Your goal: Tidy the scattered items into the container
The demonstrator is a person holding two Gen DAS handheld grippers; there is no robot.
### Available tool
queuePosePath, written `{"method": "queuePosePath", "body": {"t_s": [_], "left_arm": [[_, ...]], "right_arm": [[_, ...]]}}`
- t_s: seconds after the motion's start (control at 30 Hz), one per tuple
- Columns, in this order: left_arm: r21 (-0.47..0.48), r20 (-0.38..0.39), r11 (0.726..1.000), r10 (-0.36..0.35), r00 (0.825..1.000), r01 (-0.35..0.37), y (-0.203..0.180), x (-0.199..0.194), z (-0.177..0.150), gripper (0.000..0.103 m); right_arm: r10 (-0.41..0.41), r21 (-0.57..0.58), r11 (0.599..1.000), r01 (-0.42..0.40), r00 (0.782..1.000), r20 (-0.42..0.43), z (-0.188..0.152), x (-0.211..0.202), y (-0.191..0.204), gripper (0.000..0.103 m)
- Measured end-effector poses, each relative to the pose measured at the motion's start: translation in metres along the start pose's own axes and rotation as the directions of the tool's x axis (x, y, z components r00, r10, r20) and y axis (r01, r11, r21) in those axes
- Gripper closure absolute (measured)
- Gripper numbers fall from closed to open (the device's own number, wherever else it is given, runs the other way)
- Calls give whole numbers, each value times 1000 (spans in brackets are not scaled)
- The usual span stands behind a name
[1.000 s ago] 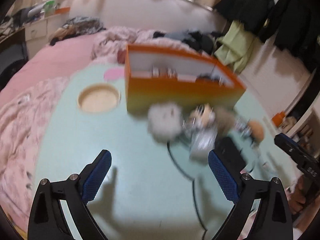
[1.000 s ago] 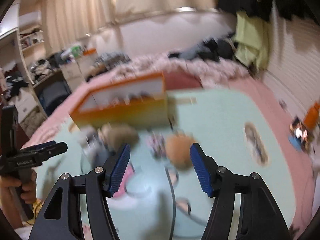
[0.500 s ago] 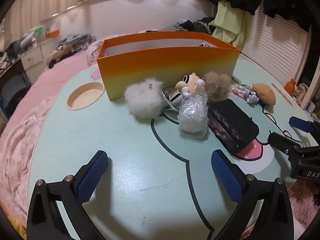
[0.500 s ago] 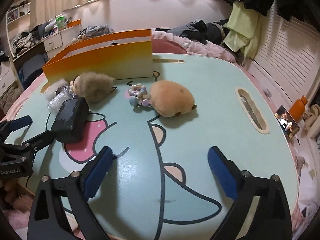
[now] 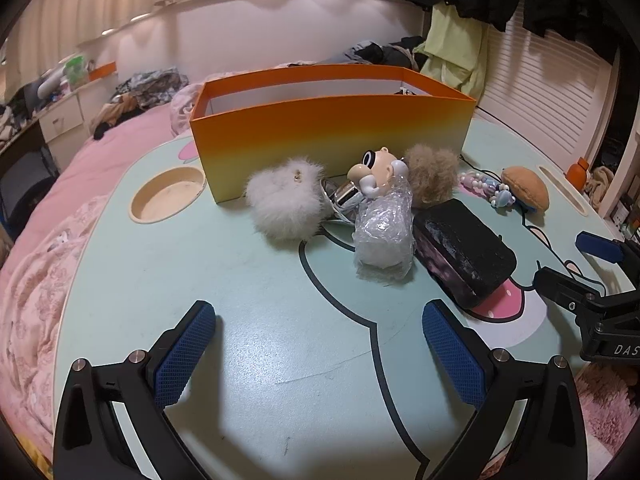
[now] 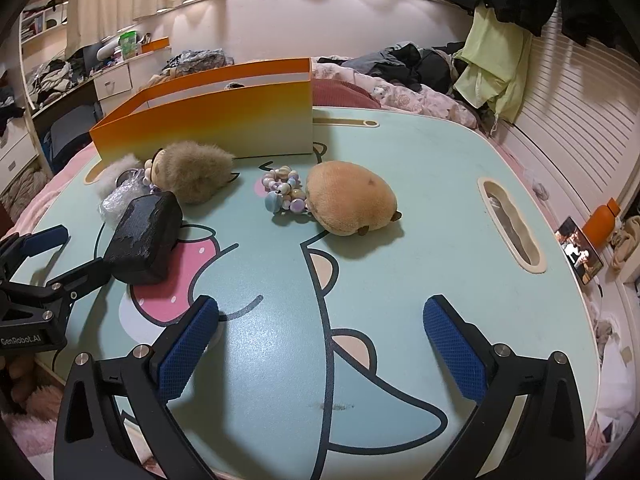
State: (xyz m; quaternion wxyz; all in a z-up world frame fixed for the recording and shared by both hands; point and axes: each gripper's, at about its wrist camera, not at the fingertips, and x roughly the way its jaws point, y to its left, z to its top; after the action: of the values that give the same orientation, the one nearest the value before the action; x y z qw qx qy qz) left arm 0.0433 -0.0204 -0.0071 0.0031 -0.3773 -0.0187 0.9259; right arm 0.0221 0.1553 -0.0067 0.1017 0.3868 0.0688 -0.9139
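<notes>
Along the far side of the mint-green cartoon-printed bench (image 5: 248,344), the tall orange-to-yellow cardboard box (image 5: 328,136) stands open-topped with its long axis running across the left wrist view, and the scattered items lie in a loose row against its near wall. From the left tool (image 5: 316,344) the nearest are the white fluffy pom-pom (image 5: 286,204), the clear bubble-wrapped bundle (image 5: 384,236) with a small big-eyed figurine (image 5: 376,170) leaning on it, and the black rectangular case (image 5: 464,252), whose long axis angles from the box toward the right tool (image 6: 320,344). The case lies ahead and to the right of the left tool, ahead and to the left of the right one (roughly between the two, and close to both).

The tan rounded plush (image 6: 352,204) and the pastel bead bracelet (image 6: 284,194) touching it lie straight ahead of the right tool, with bare bench between; the brown fur ball (image 6: 196,178) sits further left, near the box. By my reading the right hand is better placed for the plush and the left for the pom-pom.

Both tools hold nothing: the left stands spread wide, and the right tool's jaws are opening, with only bench between them.
</notes>
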Motion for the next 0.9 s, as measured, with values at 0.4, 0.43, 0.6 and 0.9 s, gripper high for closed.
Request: {"method": "queuePosePath", "body": {"t_s": [0.4, 0.43, 0.6, 0.9], "left_arm": [[2, 1, 1000, -4, 1000, 4, -3, 0, 1, 1], [2, 1, 1000, -4, 1000, 4, -3, 0, 1, 1], [2, 1, 1000, -4, 1000, 4, -3, 1, 1, 1], [1, 1, 1000, -4, 1000, 4, -4, 1, 1, 1]], "right_arm": [[25, 33, 999, -26, 1000, 15, 3, -2, -4, 0], [20, 28, 999, -20, 1000, 13, 3, -2, -2, 0], [13, 23, 1000, -13, 1000, 9, 4, -1, -2, 0], [3, 19, 1000, -3, 1000, 5, 2, 0, -1, 0]]}}
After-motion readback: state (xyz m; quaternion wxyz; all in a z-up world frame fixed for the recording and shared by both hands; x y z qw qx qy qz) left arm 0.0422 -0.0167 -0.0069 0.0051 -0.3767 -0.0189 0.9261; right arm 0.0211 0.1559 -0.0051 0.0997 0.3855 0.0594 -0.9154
